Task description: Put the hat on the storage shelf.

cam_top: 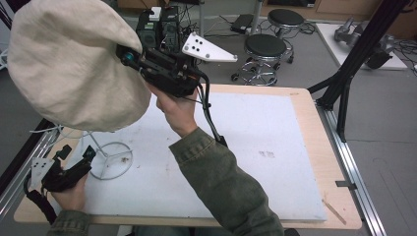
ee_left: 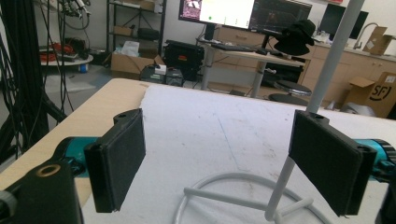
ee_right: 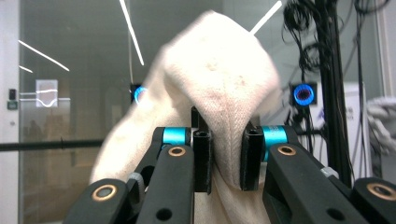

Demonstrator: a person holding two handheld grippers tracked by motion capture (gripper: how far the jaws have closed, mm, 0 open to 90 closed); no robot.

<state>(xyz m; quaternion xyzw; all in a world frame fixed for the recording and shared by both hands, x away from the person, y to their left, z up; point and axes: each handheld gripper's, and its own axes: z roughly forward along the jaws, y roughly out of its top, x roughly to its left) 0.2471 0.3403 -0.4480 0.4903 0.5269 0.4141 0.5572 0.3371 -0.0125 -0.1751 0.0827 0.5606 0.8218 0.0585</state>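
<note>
A cream fabric hat [cam_top: 69,64] hangs high at the left of the high view, over a white wire stand [cam_top: 110,160] on the table. My right gripper [cam_top: 129,56] is raised and shut on the hat's edge; in the right gripper view its jaws pinch a fold of the hat [ee_right: 219,93], the right gripper [ee_right: 226,158] closed tight on the cloth. My left gripper [cam_top: 76,155] rests low at the table's left, open, its jaws on either side of the stand's base ring [ee_left: 233,191] and beside its upright rod [ee_left: 322,70].
The table carries a white mat [cam_top: 255,147] on a wooden top [cam_top: 319,147]. Black stools [cam_top: 265,49] stand beyond the far edge, and a black frame post [cam_top: 354,54] rises at the right. A sleeve [cam_top: 221,187] crosses the mat's middle.
</note>
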